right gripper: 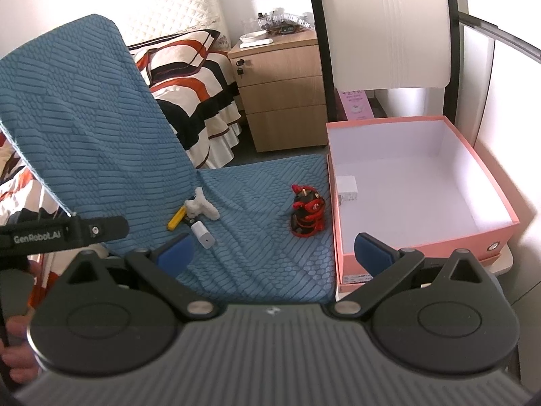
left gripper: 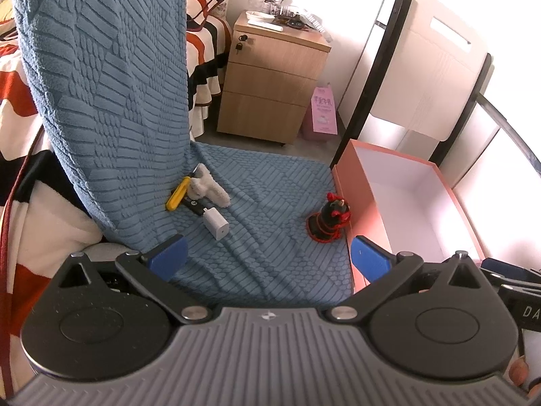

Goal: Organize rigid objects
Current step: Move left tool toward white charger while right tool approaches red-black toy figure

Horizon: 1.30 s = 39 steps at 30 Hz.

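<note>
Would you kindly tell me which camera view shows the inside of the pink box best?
The right wrist view: the pink box shows its whole white floor. The left wrist view shows the box obliquely, partly overexposed.

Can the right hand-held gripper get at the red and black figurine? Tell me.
Probably yes: the right hand-held gripper is open, and the figurine stands alone on the blue cover, with nothing between them.
</note>
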Tool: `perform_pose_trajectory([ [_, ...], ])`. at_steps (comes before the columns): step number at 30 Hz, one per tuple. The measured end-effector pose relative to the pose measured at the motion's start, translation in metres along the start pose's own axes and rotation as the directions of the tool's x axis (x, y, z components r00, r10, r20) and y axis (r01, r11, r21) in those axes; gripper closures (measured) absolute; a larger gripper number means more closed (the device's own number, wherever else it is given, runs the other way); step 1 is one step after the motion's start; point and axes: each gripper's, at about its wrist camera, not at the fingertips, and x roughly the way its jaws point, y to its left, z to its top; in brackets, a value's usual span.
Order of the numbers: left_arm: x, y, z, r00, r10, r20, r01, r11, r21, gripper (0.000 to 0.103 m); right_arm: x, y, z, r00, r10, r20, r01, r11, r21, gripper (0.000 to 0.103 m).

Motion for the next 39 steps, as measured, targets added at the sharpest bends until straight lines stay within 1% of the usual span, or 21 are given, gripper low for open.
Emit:
perform_pose_trajectory([
  [16, -0.010, -0.003, -0.013, 1.000, 0.019, 0.020, -0.019, 1.000, -0.007, 0.000, -0.005, -0.002, -0.005, 1.000, 0.026, -0.007, -0.026, 0.999, -0.028, 0.000],
  [19, -0.011, -0.004, -0.015, 0.999, 0.032, 0.038, -0.032, 0.999, -0.005, 0.000, -0.005, -0.003, -0.007, 1.000, 0.026, -0.001, -0.026, 1.000, -0.015, 0.000],
  [26, -0.009, -0.001, -0.026, 0.999, 0.040, 0.017, -0.039, 0.999, -0.013, 0.000, -0.005, 0.000, -0.017, 0.998, 0.061, -0.024, -0.061, 0.998, -0.018, 0.000],
  [33, -0.003, 0.002, -0.030, 0.999, 0.036, 0.010, -0.036, 0.999, -0.026, 0.000, -0.001, -0.003, -0.018, 0.998, 0.046, -0.044, -0.047, 0.999, -0.019, 0.000],
  [39, 0.016, -0.001, -0.027, 0.999, 0.051, -0.002, -0.052, 0.998, -0.031, 0.000, 0.011, -0.011, -0.016, 0.999, 0.022, -0.037, -0.023, 0.999, -0.034, 0.000],
])
